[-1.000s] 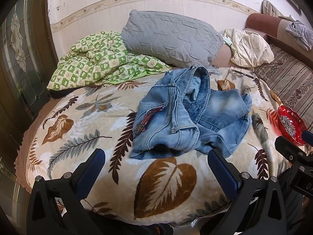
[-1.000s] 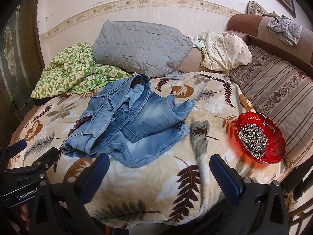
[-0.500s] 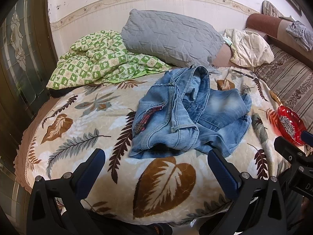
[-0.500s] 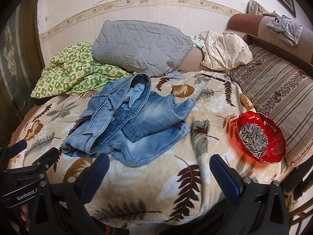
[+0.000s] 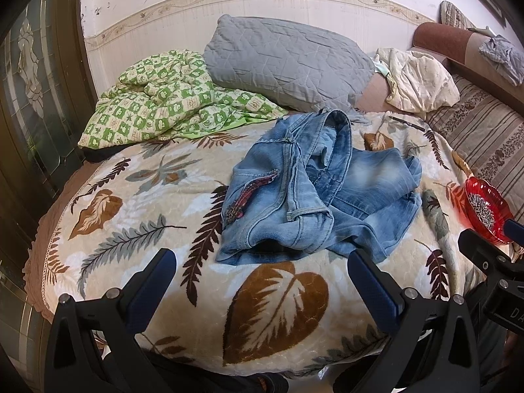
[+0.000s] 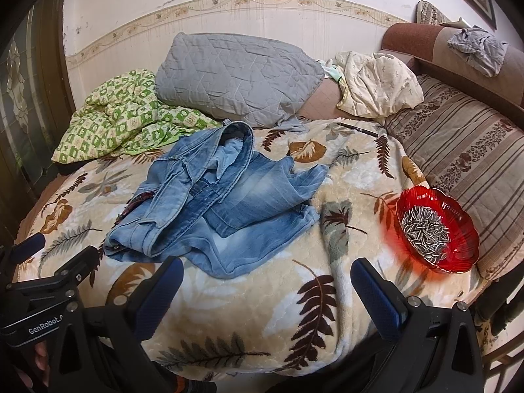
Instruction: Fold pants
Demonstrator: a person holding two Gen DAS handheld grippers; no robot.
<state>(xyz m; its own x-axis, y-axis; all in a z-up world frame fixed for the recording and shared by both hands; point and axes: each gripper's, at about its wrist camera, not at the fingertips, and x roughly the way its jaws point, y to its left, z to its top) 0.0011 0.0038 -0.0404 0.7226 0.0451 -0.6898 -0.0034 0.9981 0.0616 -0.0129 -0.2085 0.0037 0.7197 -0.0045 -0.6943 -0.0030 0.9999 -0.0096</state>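
A pair of light blue denim pants (image 5: pixel 314 186) (image 6: pixel 222 196) lies crumpled in a heap in the middle of the bed, waistband toward the pillows, a dark red embroidered strip on the left side. My left gripper (image 5: pixel 262 271) hangs open over the bed's near edge, just short of the heap, nothing between its blue pads. My right gripper (image 6: pixel 267 278) is open too, near the front edge to the right of the heap. The left gripper's body (image 6: pixel 39 285) shows at the lower left of the right wrist view, and the right gripper's body (image 5: pixel 491 268) at the lower right of the left wrist view.
The bed carries a cream leaf-print blanket (image 5: pixel 137 216) (image 6: pixel 327 294). A red glass bowl of sunflower seeds (image 6: pixel 435 229) (image 5: pixel 484 209) sits at its right edge. Behind lie a green checked quilt (image 5: pixel 163 98), a grey pillow (image 5: pixel 288 62), a cream cloth (image 6: pixel 376 85) and a pen (image 6: pixel 358 129). A striped sofa cushion (image 6: pixel 465 150) flanks the right.
Both views have shifted only slightly; the pants lie as before and both grippers stay open.
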